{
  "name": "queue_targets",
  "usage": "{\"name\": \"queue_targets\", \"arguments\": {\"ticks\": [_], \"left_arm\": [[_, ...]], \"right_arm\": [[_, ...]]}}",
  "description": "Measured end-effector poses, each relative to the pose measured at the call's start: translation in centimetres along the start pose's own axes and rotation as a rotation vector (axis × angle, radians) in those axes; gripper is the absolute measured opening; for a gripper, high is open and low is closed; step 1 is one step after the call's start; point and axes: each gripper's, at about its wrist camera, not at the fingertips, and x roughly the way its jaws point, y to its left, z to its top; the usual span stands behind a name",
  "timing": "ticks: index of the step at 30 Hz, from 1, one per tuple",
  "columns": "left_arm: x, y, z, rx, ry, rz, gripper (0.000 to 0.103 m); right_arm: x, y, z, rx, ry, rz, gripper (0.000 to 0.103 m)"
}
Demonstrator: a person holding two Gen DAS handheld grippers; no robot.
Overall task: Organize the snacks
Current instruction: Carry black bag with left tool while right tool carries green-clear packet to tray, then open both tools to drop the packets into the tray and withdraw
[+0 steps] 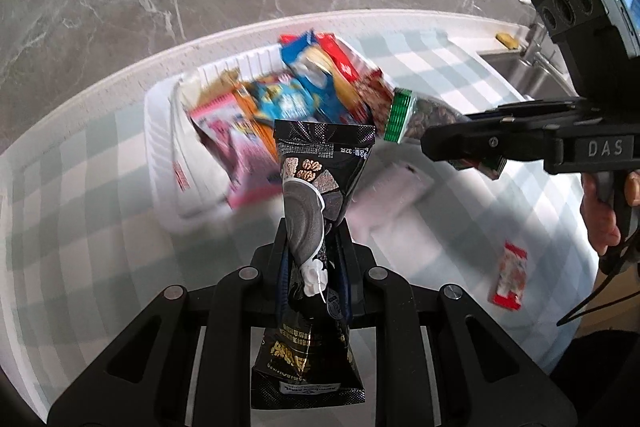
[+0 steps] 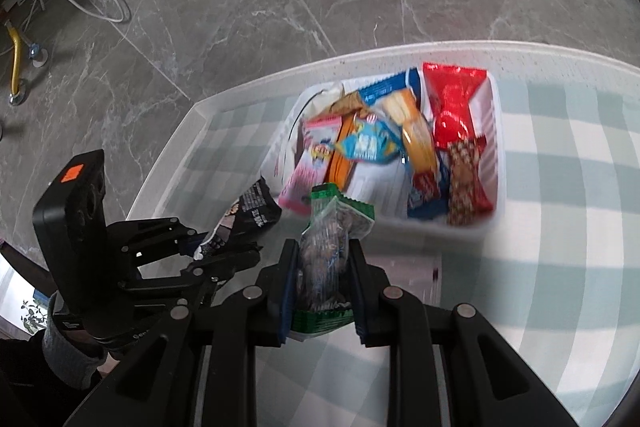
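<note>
- Left wrist view: left gripper (image 1: pixel 314 259) pinches a black packet (image 1: pixel 316 211) at its waist, so both ends stick out free and the top points toward the bin (image 1: pixel 168 155).
- Right gripper (image 2: pixel 320 287): pads clamp the middle of a green-edged nut packet (image 2: pixel 332 227), its sealed top leaning toward the bin; likely gripped mid-body to keep it from swinging.
- Bin: white, on the checked cloth (image 2: pixel 560 187) near the far table edge; already crowded with packets lying side by side, a red packet (image 2: pixel 454 107) at its right end.
- Both held packets hang above the cloth just short of the bin, probably for dropping in together.
- Stray red packet (image 1: pixel 510 277): flat on the cloth, well apart from the bin, not yet sorted.
</note>
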Motion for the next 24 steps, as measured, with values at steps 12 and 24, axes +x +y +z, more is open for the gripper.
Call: {"name": "queue_targets", "arguments": {"ticks": [12, 24], "left_arm": [[1.9, 4.2, 5.9, -0.017, -0.035, 0.007, 0.017], [6.5, 6.6, 11.9, -0.004, -0.020, 0.012, 0.018]], "right_arm": [[3.0, -0.5, 4.6, -0.006, -0.011, -0.008, 0.026], [7.3, -0.8, 6.9, -0.047, 0.019, -0.055, 0.026]]}}
